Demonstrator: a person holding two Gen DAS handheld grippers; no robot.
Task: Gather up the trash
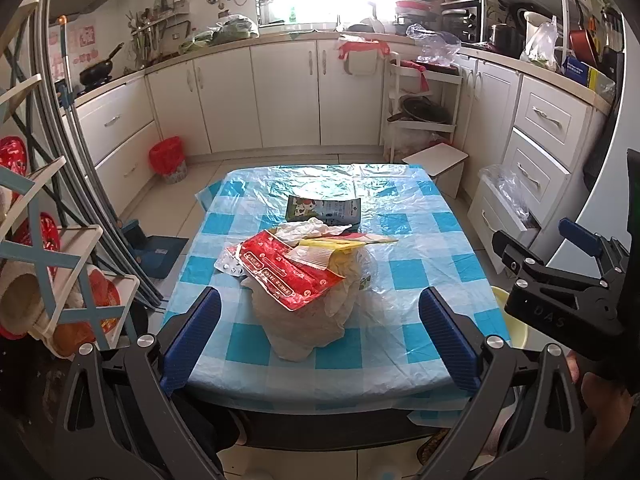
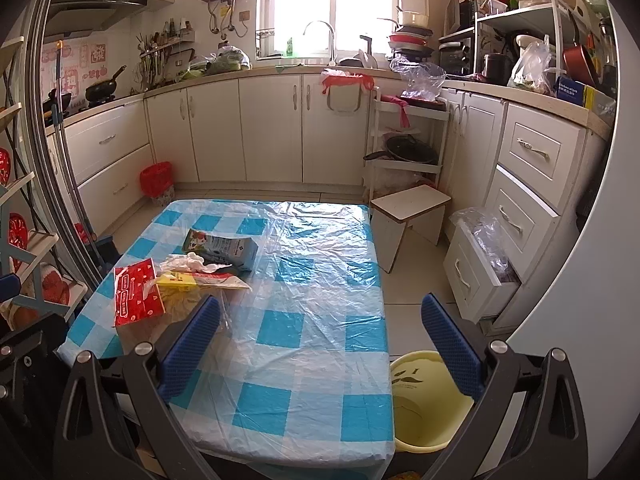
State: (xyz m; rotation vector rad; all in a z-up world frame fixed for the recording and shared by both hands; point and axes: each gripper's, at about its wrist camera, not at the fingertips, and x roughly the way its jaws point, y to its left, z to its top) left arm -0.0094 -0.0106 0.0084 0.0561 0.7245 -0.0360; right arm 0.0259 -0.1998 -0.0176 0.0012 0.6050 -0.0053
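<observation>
A heap of trash lies on the blue-checked table [image 1: 404, 276] straight ahead of my left gripper [image 1: 320, 336], which is open and holds nothing. The heap is a red wrapper [image 1: 288, 276], a yellow wrapper [image 1: 332, 243], a crumpled white tissue [image 1: 308, 229], a blister pack [image 1: 230, 264] and a whitish plastic bag [image 1: 304, 320]. Behind it lies a dark milk carton [image 1: 324, 210]. My right gripper [image 2: 320, 348] hangs open over the table's near right part [image 2: 320, 280]. The red wrapper [image 2: 134, 292], tissue [image 2: 188, 262] and carton [image 2: 224, 248] sit to its left.
A pale yellow bin [image 2: 428, 400] stands on the floor by the table's near right corner. Beyond the table are a white stool [image 2: 408, 208], an open drawer with a plastic bag [image 2: 484, 248] and a red-lined bin [image 2: 157, 178]. A shelf rack [image 1: 40, 260] crowds the left.
</observation>
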